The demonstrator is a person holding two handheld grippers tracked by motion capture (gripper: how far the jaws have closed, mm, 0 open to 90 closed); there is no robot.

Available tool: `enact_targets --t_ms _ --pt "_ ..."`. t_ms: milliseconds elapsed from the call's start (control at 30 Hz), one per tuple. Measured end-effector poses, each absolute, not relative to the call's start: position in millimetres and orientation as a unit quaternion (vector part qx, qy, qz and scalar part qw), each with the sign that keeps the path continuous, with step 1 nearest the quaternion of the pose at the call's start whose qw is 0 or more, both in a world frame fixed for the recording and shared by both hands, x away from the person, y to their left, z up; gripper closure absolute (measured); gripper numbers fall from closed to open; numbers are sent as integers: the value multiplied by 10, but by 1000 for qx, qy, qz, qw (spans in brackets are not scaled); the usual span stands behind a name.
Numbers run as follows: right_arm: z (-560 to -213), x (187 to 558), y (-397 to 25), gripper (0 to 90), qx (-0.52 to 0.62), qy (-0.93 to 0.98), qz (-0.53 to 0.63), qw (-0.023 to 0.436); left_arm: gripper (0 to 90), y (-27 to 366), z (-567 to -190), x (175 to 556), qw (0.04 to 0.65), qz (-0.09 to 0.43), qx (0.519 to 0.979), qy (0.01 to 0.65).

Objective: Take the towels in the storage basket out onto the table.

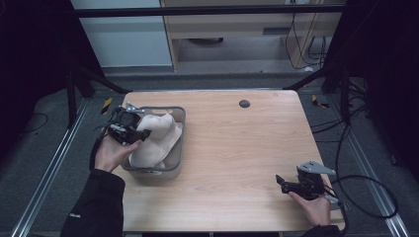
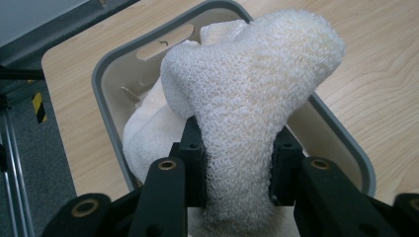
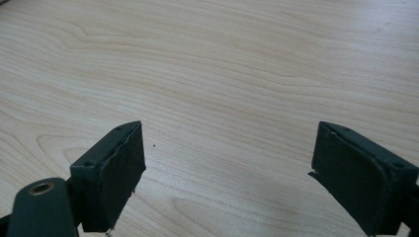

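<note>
A cream-white towel [image 1: 157, 139] bulges out of a grey plastic bin [image 1: 181, 114] on the left side of the wooden table. My left gripper [image 1: 141, 134] is at the bin's left rim, shut on a bunched fold of the towel [image 2: 247, 113], which rises between its jaws and droops over the bin [image 2: 106, 94]. Near the table's front right corner, my right gripper [image 1: 280, 181] hovers low over bare wood. Its black pads [image 3: 118, 173] stand wide apart with nothing between them.
A small dark round grommet [image 1: 244, 103] sits in the table's far middle. Bare tabletop [image 1: 237, 148] spreads between the bin and the right gripper. Black cables [image 1: 365, 197] loop off the table's right edge.
</note>
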State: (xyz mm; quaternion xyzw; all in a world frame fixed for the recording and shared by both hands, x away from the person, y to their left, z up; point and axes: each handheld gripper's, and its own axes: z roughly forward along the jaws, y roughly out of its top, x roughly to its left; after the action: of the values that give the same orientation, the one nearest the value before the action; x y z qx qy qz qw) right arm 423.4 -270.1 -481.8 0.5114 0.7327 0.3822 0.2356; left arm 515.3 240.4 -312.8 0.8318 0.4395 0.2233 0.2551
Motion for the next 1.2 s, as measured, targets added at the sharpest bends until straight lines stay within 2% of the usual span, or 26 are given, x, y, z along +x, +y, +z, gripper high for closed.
enact_targets --t_ms 400,800,1200 --pt "-4816 4233 -2702 129 511 733 383 236 666 2455 -2706 5027 282 233 828 425" --pt "-4817 4233 -2704 129 511 732 383 237 666 2413 -2502 4912 306 241 831 398" --pt "-4804 4224 -2728 128 515 727 386 238 666 2208 -2300 4750 323 233 842 364"
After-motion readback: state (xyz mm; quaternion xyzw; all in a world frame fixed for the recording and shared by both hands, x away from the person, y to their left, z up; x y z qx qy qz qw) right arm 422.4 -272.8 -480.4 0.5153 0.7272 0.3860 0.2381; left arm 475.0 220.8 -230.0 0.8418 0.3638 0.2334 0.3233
